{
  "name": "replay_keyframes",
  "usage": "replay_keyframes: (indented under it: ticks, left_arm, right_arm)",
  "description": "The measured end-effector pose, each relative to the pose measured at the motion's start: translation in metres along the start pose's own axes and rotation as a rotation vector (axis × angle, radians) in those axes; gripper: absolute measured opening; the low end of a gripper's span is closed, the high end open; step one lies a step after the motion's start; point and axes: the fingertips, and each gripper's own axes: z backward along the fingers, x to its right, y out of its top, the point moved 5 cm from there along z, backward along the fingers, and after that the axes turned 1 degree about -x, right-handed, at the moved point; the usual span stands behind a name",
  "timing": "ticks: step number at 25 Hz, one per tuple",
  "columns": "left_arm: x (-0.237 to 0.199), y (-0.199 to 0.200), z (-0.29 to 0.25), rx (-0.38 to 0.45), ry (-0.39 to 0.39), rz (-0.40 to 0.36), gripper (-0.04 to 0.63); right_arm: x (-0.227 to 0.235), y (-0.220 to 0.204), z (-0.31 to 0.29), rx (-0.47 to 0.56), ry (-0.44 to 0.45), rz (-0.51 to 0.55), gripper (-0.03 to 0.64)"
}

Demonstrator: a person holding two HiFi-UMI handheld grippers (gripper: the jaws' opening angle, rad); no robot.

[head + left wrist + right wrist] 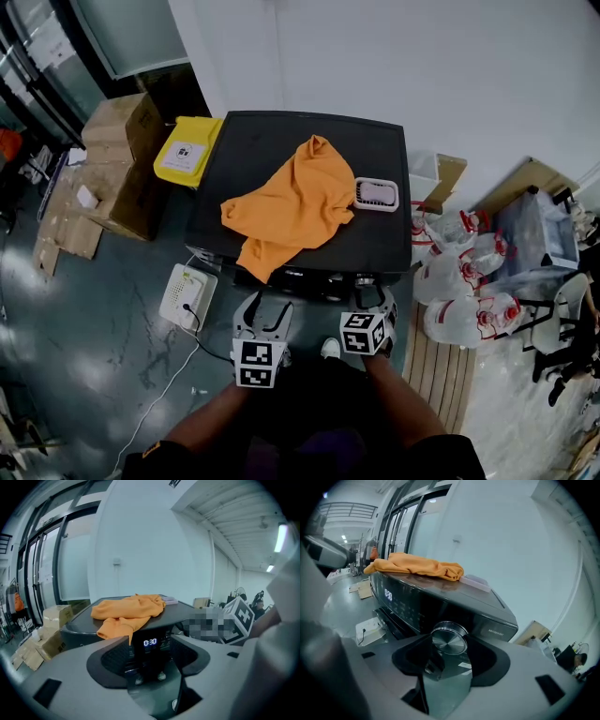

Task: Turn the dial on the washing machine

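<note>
1. Right gripper (450, 645) — jaws set fairly wide and closed on the dial (449, 638), a pad against each side of it. The gripper is angled down at the front panel.
2. Dial: round, brushed metal, on the right part of the dark front panel of the washer (370, 150), just under the top edge.
3. Left gripper (150, 649) — jaws apart, nothing between them. It is held clear of the panel, left of the right gripper, and aimed at the display (150, 642).
4. Display: lit, reads 0:30, on the same panel, left of the dial.
5. Washer: dark, flat-topped, back to a white wall.
6. Cloth (291, 202): orange, crumpled, on the washer top, with one end hanging over the front edge above the display.
7. Tray (377, 194): small, pale, on the top at the cloth's right edge.
8. Yellow box (186, 150): at the washer's left rear corner, with cartons (122, 141) further left.
9. Bags (459, 272): white with red, on the floor right of the washer.
</note>
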Motion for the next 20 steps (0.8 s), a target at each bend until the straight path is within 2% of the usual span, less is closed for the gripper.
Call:
replay_keyframes:
  ticks: [13,16,20]
  left_arm:
    - [-0.003,-0.001,0.003,0.007,-0.009,0.010,0.276]
    - [-0.004,-0.002,0.004,0.007,-0.009,0.018,0.276]
    - [-0.005,-0.001,0.004,0.008,-0.006,0.022,0.276]
  right_arm:
    - [0.018,-0.010,-0.005,0.005,0.198,-0.401,0.244]
    - [0.021,-0.013,-0.005,0.012,0.248,-0.452,0.244]
    - [0.022,-0.013,-0.005,0.022,0.265,-0.454,0.244]
